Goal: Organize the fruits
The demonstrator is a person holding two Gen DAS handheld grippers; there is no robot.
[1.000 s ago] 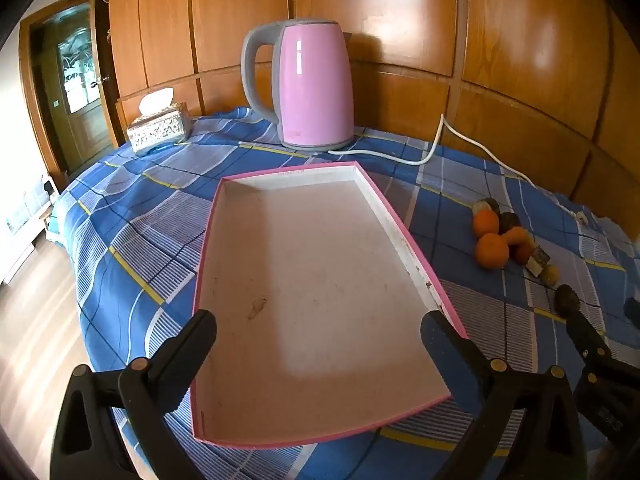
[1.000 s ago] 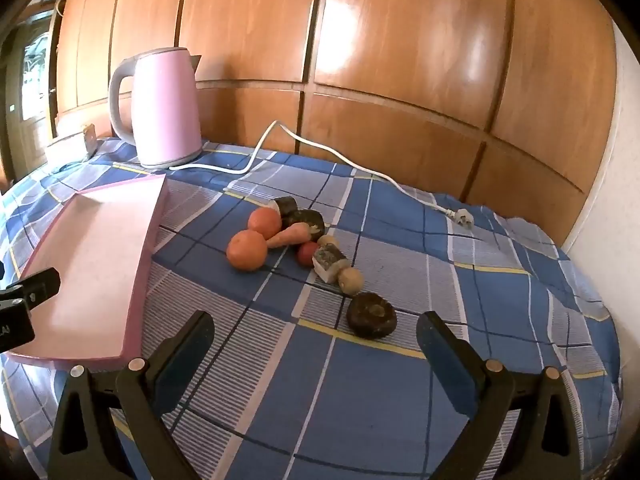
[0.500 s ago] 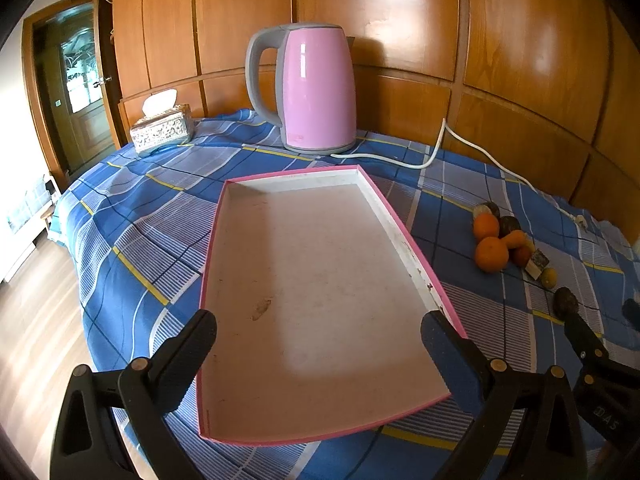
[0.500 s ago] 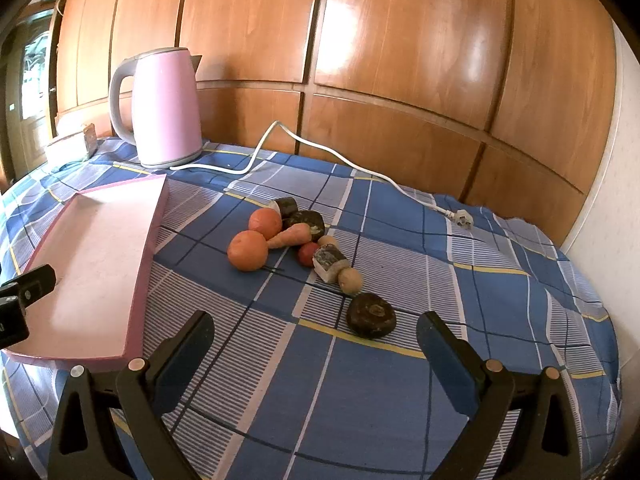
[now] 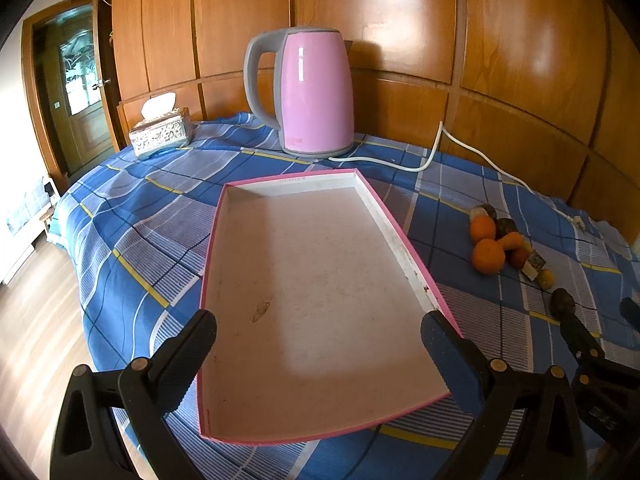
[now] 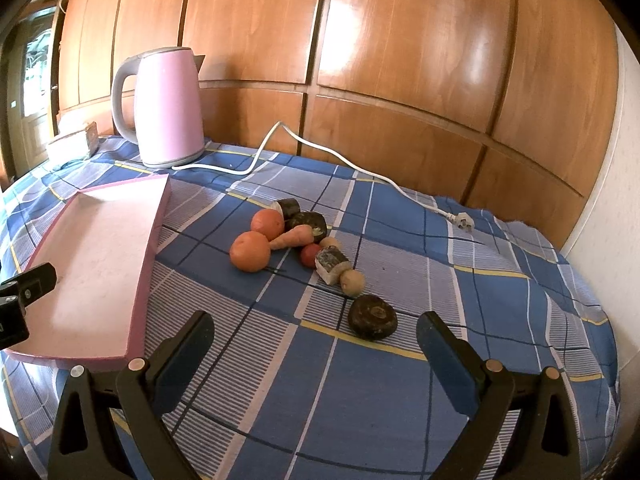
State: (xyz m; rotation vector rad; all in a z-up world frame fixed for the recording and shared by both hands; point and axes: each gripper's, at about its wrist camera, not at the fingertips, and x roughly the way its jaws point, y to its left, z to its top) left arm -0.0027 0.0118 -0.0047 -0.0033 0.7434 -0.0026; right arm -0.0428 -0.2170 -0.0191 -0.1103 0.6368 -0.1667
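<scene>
Wood-panelled wall behind, bench under a blue plaid cloth. My left hand-held gripper is spread wide, holding nothing, over the near end of the tray; tray empty. My right hand-held gripper also spread and empty, short of the fruit pile, which sits on the cloth right of the tray, apart from it. Pile runs diagonally: two oranges nearest the tray, carrot lying flat, long axis across the view, thin tip toward the oranges, then dark chunks and a small round piece trailing to the dark round one closest to my right fingers. Tray's long axis runs away from me toward the kettle. Risks, my guess: pieces touch each other, so closing on one may nudge neighbours and round ones could roll off the cloth; the carrot taken across its taper may slip; kettle cord lies behind the pile and could snag.
</scene>
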